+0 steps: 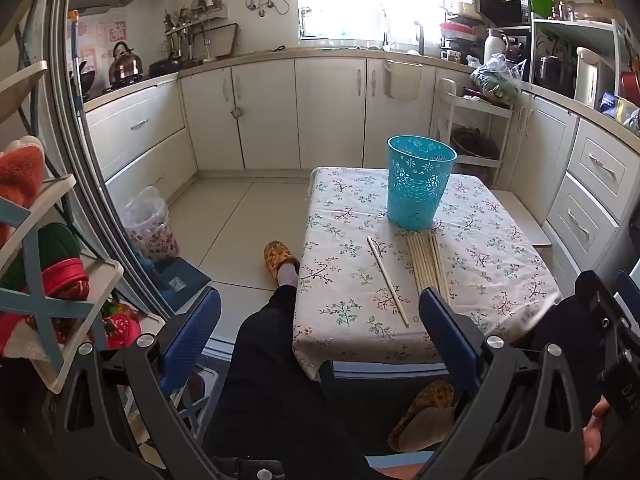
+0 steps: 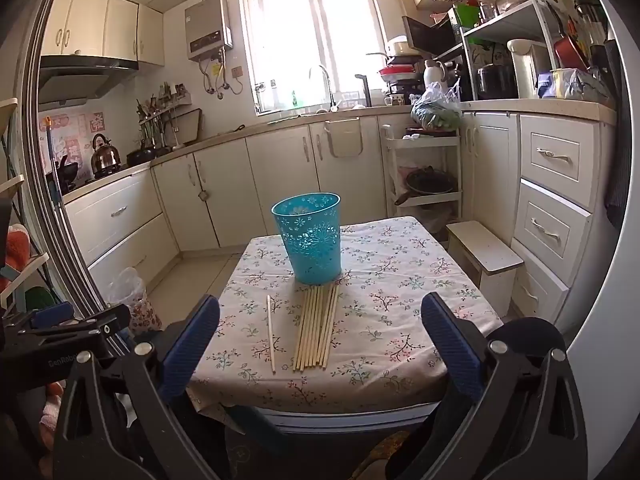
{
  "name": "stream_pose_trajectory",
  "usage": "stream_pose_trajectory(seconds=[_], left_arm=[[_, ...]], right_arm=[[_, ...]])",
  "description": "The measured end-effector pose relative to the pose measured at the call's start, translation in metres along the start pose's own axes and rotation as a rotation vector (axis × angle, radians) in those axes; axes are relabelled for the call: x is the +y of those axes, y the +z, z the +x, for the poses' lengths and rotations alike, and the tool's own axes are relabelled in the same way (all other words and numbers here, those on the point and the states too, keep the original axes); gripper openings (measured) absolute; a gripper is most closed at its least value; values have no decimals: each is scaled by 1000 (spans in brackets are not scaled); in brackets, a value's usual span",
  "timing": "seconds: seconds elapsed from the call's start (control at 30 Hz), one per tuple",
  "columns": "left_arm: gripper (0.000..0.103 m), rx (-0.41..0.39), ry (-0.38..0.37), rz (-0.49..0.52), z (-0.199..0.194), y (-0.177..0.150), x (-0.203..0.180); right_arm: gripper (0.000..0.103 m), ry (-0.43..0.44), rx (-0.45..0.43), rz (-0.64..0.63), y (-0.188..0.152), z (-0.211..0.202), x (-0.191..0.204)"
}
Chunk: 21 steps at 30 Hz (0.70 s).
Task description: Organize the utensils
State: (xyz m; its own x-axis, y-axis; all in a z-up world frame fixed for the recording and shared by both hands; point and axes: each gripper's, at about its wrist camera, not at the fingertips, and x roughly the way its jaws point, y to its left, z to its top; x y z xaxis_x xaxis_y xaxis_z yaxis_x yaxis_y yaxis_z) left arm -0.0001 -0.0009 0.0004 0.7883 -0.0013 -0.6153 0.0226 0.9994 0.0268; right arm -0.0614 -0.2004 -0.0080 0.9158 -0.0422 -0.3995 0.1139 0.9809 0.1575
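Nothing is stowed yet: ahead of the right gripper (image 2: 320,328) and left gripper (image 1: 320,316), both gaping empty, chopsticks (image 2: 316,328) are lying outside the basket (image 2: 310,238).

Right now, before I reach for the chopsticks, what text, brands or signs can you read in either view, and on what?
"GenRobot": white lettering on the black frame of the left gripper, seen in the right wrist view; first letters are soft.
"DAS": partial white letters on the black body of the right gripper, cut off at the frame edge.
Pink and red wall posters behind the stove: large characters, too blurred to read.
Wall-mounted grey water heater: markings too small.
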Motion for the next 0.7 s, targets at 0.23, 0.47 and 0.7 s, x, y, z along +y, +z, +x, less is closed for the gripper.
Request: stream_pose_trajectory(seconds=[0.23, 0.47, 0.7], left_arm=[[95, -33, -5, -18, -10, -6, 4], [95, -25, 1, -13, -7, -1, 2], [95, -30, 3, -14, -10, -2, 1]], right_arm=[[97, 5, -6, 4, -1, -1, 3], [97, 9, -5, 5, -2, 0, 1], [97, 10, -5, 4, -3, -2, 5]])
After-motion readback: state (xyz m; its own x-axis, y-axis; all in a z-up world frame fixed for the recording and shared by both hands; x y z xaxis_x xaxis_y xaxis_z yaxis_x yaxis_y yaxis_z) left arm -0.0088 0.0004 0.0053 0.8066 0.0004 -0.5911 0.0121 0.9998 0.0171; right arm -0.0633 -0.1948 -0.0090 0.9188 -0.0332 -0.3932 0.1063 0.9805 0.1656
